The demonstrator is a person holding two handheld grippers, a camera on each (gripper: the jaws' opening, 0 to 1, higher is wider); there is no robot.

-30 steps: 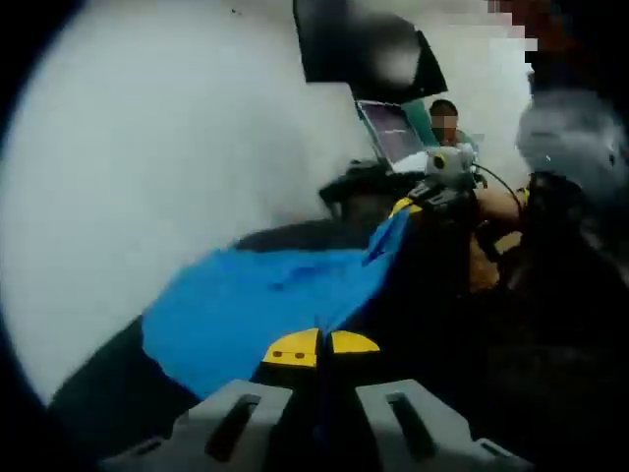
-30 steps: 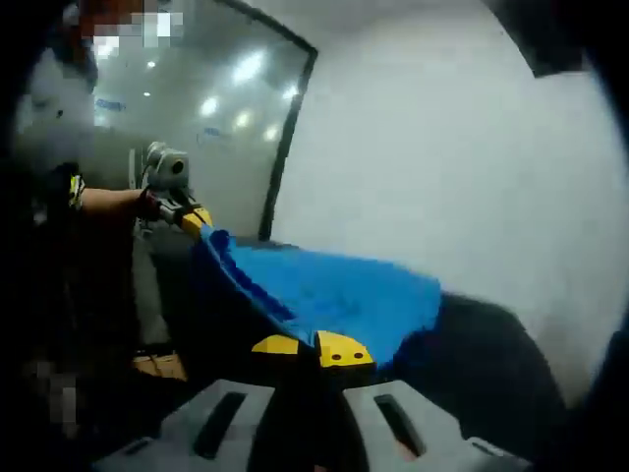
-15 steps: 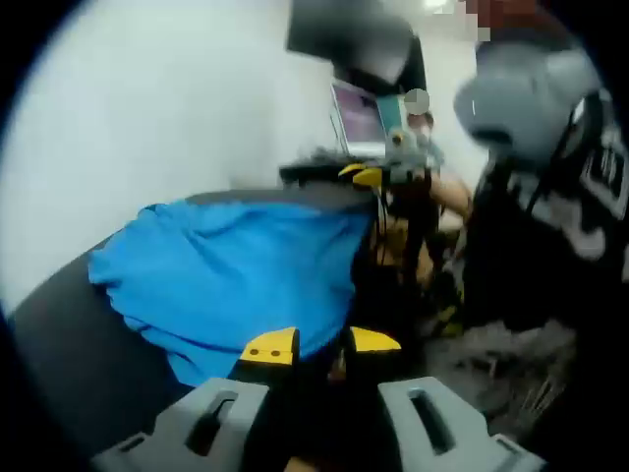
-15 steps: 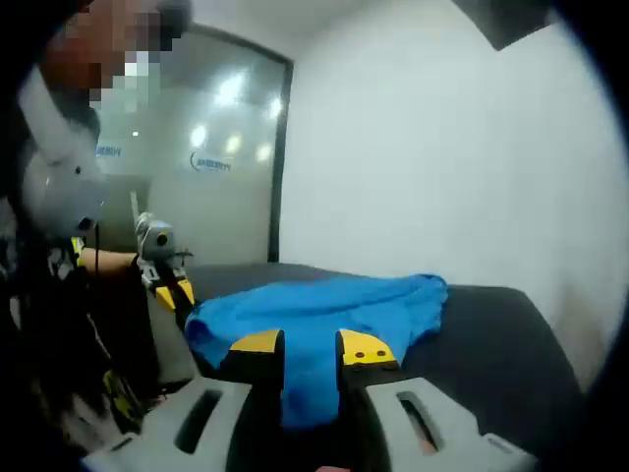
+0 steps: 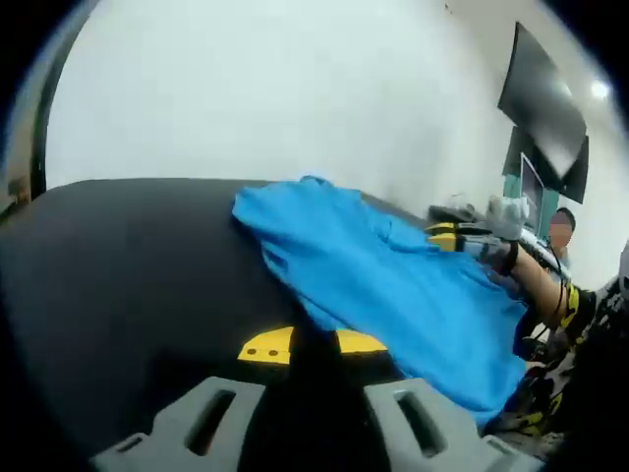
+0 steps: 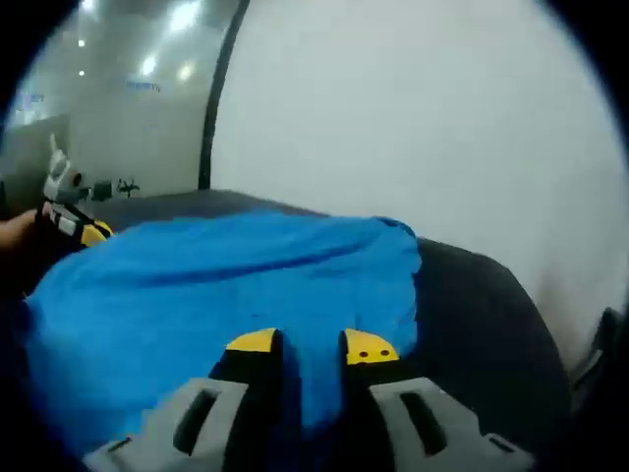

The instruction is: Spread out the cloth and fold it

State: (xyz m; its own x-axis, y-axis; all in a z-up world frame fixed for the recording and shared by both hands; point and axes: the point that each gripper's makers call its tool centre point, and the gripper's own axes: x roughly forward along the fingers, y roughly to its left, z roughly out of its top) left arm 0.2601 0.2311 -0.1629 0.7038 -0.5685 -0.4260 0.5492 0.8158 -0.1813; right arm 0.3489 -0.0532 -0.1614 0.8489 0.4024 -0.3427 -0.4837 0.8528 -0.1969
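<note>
A soft, bright blue cloth (image 6: pixel 236 285) lies spread on the dark, matte bench (image 5: pixel 118 256), rumpled into shallow folds. In the left gripper view the cloth (image 5: pixel 393 285) runs from a far corner near the white wall (image 5: pixel 275 88) toward the near edge, with broad bare bench to one side. In the right gripper view, dark bench (image 6: pixel 482 315) stays free past the cloth's edge. The left gripper (image 5: pixel 313 346), yellow-tipped, has its jaws nearly together; whether it pinches the cloth I cannot tell. The right gripper (image 6: pixel 307 344) stands slightly parted over cloth; its grip is unclear too.
</note>
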